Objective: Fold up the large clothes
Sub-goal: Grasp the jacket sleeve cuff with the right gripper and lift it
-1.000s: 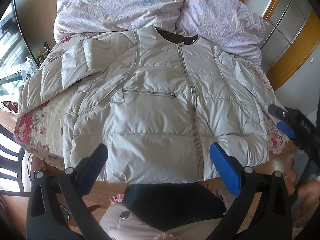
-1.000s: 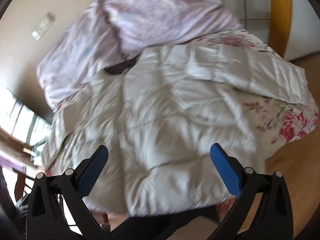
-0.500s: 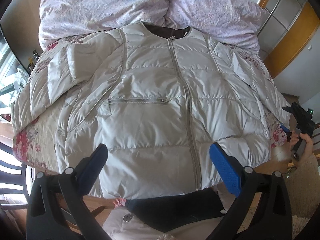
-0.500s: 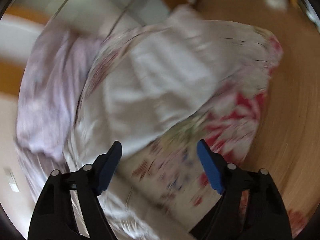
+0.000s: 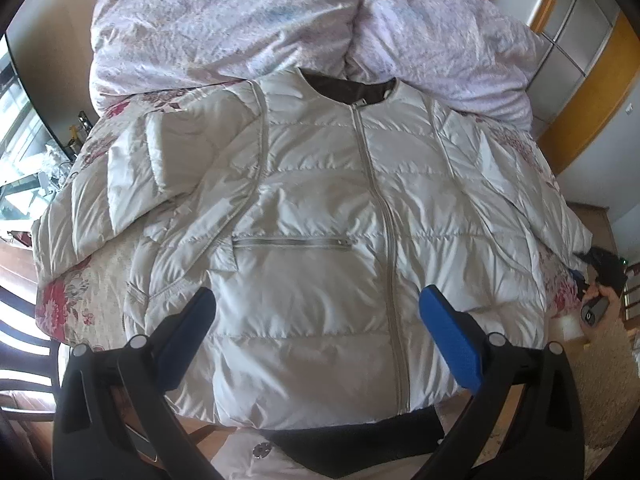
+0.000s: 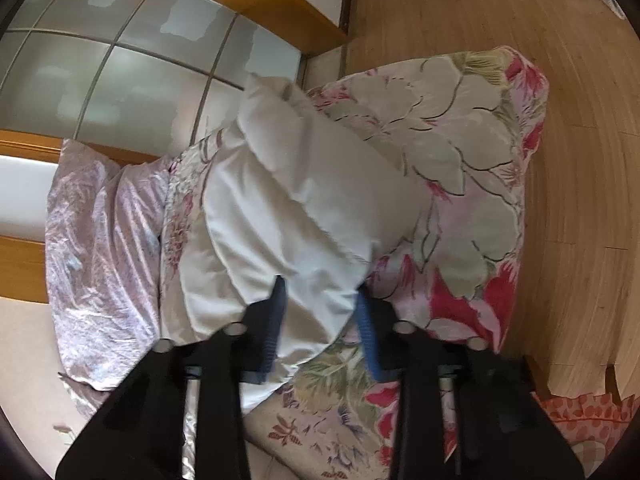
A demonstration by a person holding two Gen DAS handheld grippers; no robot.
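Puffy quilted jacket [image 5: 320,220] sleeve [image 6: 304,216] bunches between right gripper [image 6: 320,304] jaws.

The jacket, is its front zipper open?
No, the jacket lies flat on the bed with its front zipper closed from collar to hem.

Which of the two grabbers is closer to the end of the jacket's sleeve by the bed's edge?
Right. The right gripper has that sleeve end between its fingers. The left gripper hangs open over the jacket's lower front, away from it.
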